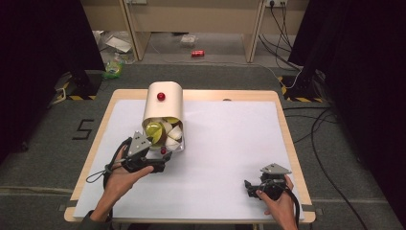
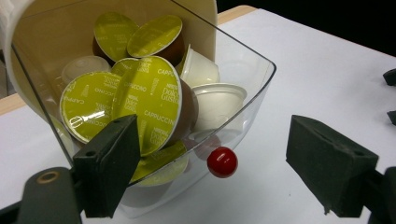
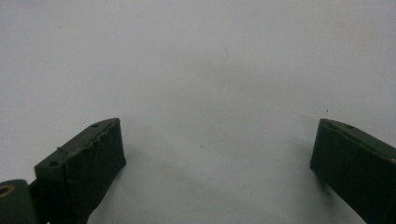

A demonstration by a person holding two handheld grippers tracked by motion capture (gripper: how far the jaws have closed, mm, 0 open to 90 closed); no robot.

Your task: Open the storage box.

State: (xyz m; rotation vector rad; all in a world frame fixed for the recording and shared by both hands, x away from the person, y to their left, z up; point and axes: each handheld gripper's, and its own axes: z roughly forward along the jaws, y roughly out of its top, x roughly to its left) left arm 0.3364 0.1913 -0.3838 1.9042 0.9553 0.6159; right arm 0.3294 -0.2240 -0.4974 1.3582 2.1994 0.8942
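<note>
2 red knobs (image 2: 222, 162), 1 drawer (image 2: 252, 70), approx 8 capsules (image 2: 152, 100).

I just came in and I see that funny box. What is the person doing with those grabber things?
A person holds a grabber in each hand at a white table. The left gripper sits open right at a cream box's clear drawer, which is pulled out and full of green and white coffee capsules. The drawer's little red knob sits between the fingers, not yet pinched. The right gripper is open over the bare table, holding nothing.
</note>
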